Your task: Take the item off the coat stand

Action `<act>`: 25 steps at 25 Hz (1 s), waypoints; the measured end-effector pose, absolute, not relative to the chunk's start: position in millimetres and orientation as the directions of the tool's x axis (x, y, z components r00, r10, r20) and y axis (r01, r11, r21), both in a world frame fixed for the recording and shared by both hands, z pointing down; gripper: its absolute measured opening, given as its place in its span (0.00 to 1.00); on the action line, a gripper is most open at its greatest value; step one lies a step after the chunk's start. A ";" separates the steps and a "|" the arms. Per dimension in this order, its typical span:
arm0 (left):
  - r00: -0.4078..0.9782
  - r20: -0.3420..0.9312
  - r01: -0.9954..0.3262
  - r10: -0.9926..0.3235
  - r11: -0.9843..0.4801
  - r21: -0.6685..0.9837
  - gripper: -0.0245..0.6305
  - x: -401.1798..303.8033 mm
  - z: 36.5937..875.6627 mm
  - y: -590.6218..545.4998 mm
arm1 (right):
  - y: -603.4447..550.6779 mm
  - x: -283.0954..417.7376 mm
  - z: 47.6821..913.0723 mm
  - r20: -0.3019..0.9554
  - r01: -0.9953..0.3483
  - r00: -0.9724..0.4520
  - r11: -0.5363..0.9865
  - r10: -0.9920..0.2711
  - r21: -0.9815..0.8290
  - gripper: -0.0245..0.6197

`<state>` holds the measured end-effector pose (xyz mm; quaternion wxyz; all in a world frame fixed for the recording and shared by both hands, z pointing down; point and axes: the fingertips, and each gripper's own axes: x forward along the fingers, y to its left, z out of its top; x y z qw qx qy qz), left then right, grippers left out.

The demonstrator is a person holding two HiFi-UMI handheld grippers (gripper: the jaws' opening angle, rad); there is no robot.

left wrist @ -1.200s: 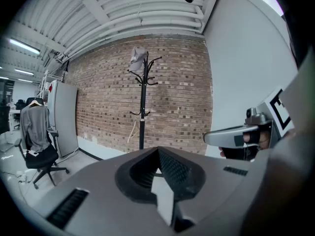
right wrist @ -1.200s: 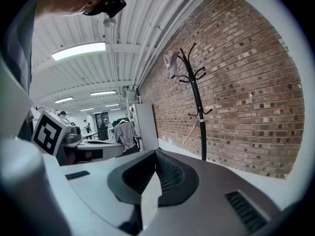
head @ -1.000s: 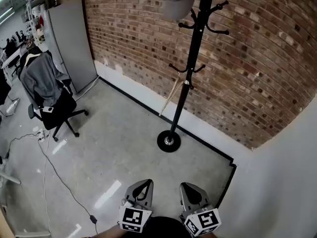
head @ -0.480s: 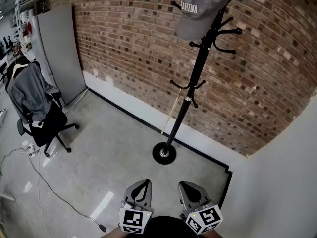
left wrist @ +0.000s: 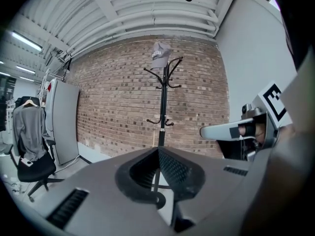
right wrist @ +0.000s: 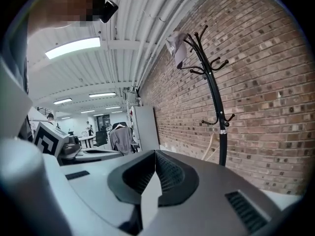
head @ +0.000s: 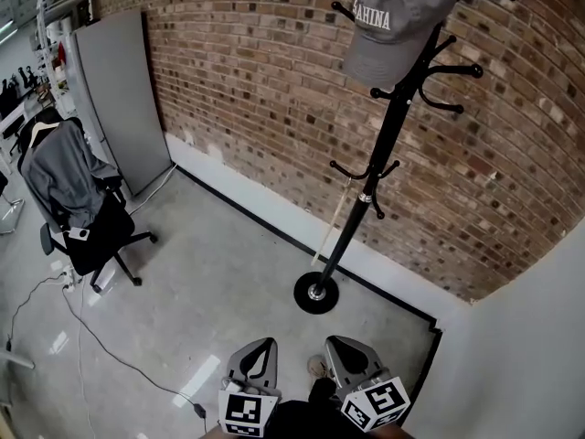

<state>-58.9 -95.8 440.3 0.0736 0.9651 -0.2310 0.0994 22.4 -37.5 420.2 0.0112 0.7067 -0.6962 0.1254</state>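
A grey cap (head: 395, 24) with white lettering hangs on the top hooks of a black coat stand (head: 375, 186) that stands before the brick wall. The stand's round base (head: 315, 294) rests on the concrete floor. The cap also shows in the left gripper view as a grey cap (left wrist: 159, 54) and in the right gripper view as a grey cap (right wrist: 176, 47). My left gripper (head: 257, 355) and right gripper (head: 347, 353) are held low, side by side, well short of the stand. Both are shut with nothing between the jaws.
An office chair (head: 87, 218) with a grey jacket draped over it stands at the left. A grey cabinet (head: 119, 99) leans against the brick wall. A cable (head: 101, 341) runs across the floor. A white wall (head: 530, 337) closes the corner at right.
The head view has tilted up and shifted: the cap and the stand's top hooks are now fully in frame. The grippers stay low and shut.
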 end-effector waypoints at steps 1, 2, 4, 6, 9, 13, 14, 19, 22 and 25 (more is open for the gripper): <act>0.868 0.229 -0.471 -0.441 -0.877 0.093 0.08 -50.6 440.5 -101.3 | -44.2 30.3 421.2 0.188 -0.986 -0.014 -0.017 -0.982 -0.164 0.06; 0.861 0.234 -0.481 -0.451 -0.872 0.089 0.08 -41.5 440.7 -106.6 | -50.5 38.9 421.8 0.184 -0.985 -0.024 -0.007 -0.983 -0.171 0.06; 0.848 0.243 -0.502 -0.471 -0.861 0.083 0.09 -20.6 439.9 -116.7 | -63.5 57.2 420.7 0.168 -0.984 -0.051 0.020 -0.984 -0.180 0.06; 0.836 0.233 -0.524 -0.497 -0.848 0.073 0.09 3.5 432.9 -127.8 | -80.3 77.6 414.7 0.138 -0.982 -0.099 0.074 -0.986 -0.172 0.06; 0.813 0.196 -0.565 -0.548 -0.824 0.041 0.09 38.1 414.9 -150.1 | -107.6 113.4 399.8 0.084 -0.977 -0.167 0.153 -0.982 -0.148 0.06; 0.794 0.149 -0.599 -0.589 -0.800 0.031 0.09 89.0 388.0 -173.7 | -128.9 172.0 372.8 0.036 -0.975 -0.208 0.204 -0.978 -0.092 0.06; 0.791 0.136 -0.606 -0.597 -0.795 0.030 0.09 100.8 380.0 -178.0 | -134.6 185.4 362.1 0.016 -0.972 -0.227 0.225 -0.974 -0.071 0.06; 0.757 0.049 -0.653 -0.652 -0.756 0.028 0.09 137.6 343.2 -198.7 | -166.6 237.7 285.5 -0.129 -0.942 -0.335 0.334 -0.933 0.036 0.06; 0.743 0.044 -0.669 -0.668 -0.742 0.039 0.09 147.0 328.0 -210.5 | -183.4 254.3 231.9 -0.236 -0.913 -0.402 0.406 -0.885 0.031 0.06; 0.749 0.038 -0.663 -0.662 -0.748 0.023 0.09 150.0 309.7 -217.8 | -194.2 259.7 182.9 -0.330 -0.897 -0.428 0.441 -0.841 0.039 0.06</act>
